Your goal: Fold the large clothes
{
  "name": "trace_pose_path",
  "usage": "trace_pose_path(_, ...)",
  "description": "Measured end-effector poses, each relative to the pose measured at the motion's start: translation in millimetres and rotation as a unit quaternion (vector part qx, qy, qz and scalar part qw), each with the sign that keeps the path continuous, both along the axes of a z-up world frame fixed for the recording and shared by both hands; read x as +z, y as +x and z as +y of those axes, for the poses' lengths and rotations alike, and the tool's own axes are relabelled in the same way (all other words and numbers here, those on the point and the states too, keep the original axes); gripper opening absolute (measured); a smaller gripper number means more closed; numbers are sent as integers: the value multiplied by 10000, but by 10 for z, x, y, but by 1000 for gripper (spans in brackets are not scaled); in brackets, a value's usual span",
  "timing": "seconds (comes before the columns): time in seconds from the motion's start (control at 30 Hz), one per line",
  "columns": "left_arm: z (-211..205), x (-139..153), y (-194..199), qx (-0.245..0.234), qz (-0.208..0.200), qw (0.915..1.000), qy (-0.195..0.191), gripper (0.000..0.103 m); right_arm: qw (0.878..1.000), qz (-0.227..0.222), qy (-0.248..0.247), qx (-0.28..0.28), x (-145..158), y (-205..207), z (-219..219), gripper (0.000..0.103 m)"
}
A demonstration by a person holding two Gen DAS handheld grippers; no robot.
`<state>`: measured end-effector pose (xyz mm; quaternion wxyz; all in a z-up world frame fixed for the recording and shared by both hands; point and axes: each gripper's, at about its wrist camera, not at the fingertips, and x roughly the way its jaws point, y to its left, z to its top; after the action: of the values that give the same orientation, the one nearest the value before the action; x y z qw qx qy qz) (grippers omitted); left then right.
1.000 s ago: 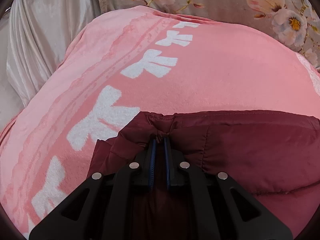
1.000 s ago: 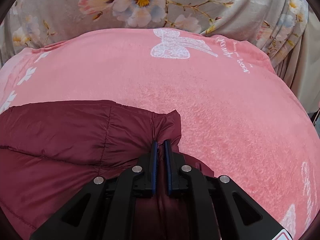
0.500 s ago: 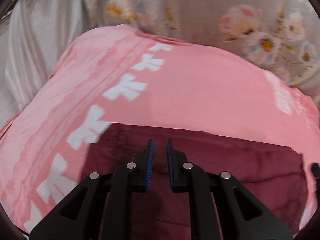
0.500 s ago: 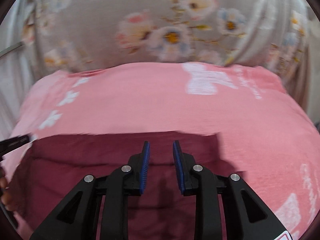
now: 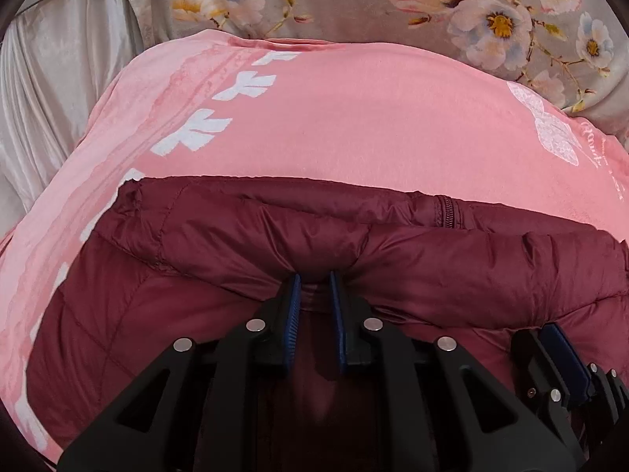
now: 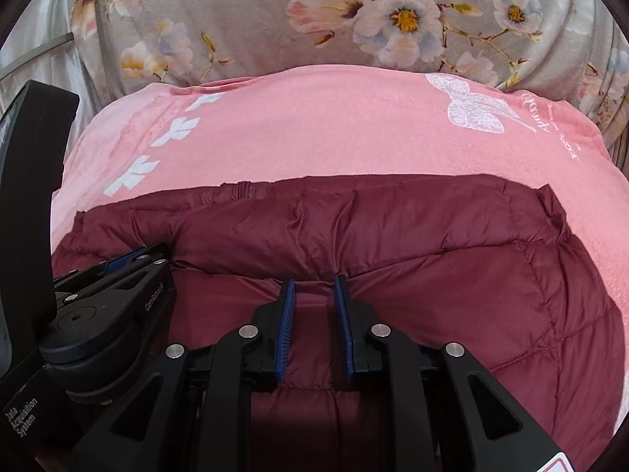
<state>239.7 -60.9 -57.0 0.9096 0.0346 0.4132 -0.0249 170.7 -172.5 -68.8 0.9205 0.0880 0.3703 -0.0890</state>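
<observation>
A dark red quilted jacket [image 5: 393,259] lies on a pink blanket [image 5: 354,118], its top part folded over towards me. It also shows in the right wrist view [image 6: 412,244]. My left gripper [image 5: 314,279] is open, its blue-padded fingertips at the near edge of the folded flap, nothing between them. My right gripper [image 6: 313,283] is open too, its tips at the same flap edge. Each gripper shows in the other's view: the right one [image 5: 558,346] at the lower right, the left one [image 6: 118,267] at the left.
The pink blanket [image 6: 314,126] has white bow prints and a white butterfly print [image 6: 471,106]. A grey floral fabric [image 6: 354,19] rises behind it. Pale satin cloth [image 5: 51,78] hangs at the far left.
Both grippers were shut on the jacket's corners a second ago. They let go, opened, and came together near the middle of the flap, now laid down folded.
</observation>
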Motion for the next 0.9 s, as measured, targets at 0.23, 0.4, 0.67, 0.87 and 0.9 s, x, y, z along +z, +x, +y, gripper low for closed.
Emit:
trace_pose_path(0.23, -16, -87, -30, -1, -193, 9998, 92, 14, 9997, 35, -236, 7, -85, 29, 63, 19)
trace_pose_path(0.4, -19, -90, -29, -3, -206, 9997, 88, 14, 9997, 46, -246, 7, -97, 40, 64, 19)
trace_pose_path(0.67, -5, -92, -22, -6, -217, 9997, 71, 14, 9997, 47, -247, 4, -92, 43, 66, 19)
trace_pose_path(0.87, 4, -92, -23, -8, -224, 9997, 60, 14, 9997, 49, -248, 3, -89, 44, 65, 19)
trace_pose_path(0.9, 1, -94, -22, -8, -225, 9997, 58, 14, 9997, 49, -249, 3, -92, 45, 65, 19)
